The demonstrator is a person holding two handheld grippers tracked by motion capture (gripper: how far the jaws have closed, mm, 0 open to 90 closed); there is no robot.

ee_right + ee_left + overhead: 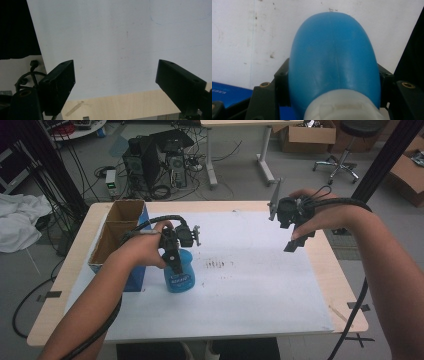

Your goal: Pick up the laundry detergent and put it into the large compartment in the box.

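Your table (330,270) is pale wood under a white sheet (250,290). On the sheet stand a blue bottle (179,275) and, at the left edge, a blue-sided cardboard box (117,237).

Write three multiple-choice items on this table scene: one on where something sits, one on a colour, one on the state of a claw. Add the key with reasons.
1. Where does the cardboard box sit?
A. at the table's left edge
B. at the table's right edge
C. on the floor

2. What colour is the body of the bottle in the left claw?
A. red
B. blue
C. green

3. How is the right claw?
A. shut on the bottle
B. shut on a pen
C. open, holding nothing

Key: 1 A, the high view shows the box on the left side of the white sheet, beside the left hand. 2 B, the left gripper view shows a blue body with a white cap, pressed between both jaws. 3 C, the right gripper view shows its jaws wide apart over the bare sheet.
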